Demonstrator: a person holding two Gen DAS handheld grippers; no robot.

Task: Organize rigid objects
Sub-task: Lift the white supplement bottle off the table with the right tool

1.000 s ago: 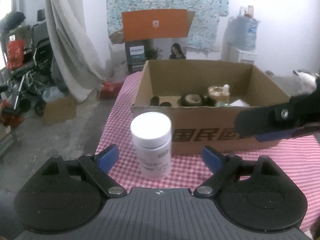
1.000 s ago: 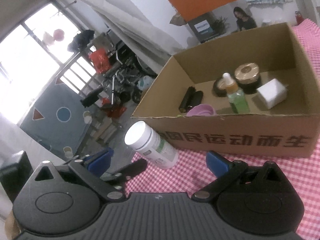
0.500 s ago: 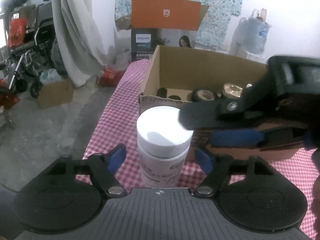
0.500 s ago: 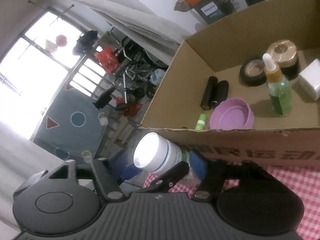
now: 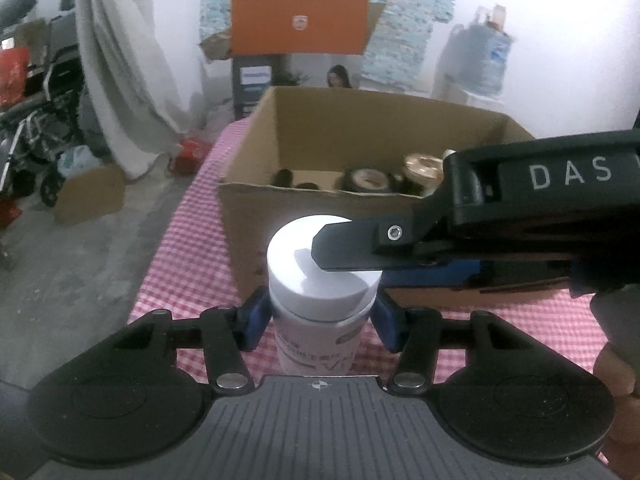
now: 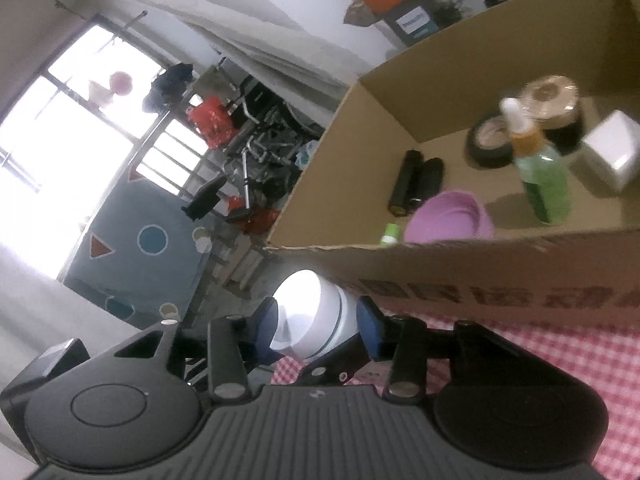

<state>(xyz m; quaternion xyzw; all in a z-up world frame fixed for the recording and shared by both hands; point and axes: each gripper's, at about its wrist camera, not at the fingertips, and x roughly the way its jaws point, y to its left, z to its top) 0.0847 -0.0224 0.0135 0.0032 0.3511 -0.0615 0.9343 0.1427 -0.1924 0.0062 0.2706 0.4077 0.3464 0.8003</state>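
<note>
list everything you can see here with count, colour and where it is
white bottle: 1, white with white cap, upright on the tablecloth in front of the box
cardboard box: 1, brown, open, on the table
black cylinders: 2, black, lying side by side in the box
purple bowl: 1, purple, near the box's front wall
green bottle: 1, green with white tip, upright in the box
tape roll: 1, black, at the back
gold-lidded jar: 1, gold top, at the back
white block: 1, white, in the box
tablecloth: 1, red-white check
left hand-held gripper: 1, black with blue pads, closing around the bottle's body
right hand-held gripper: 1, same colours, closing around its cap
</note>
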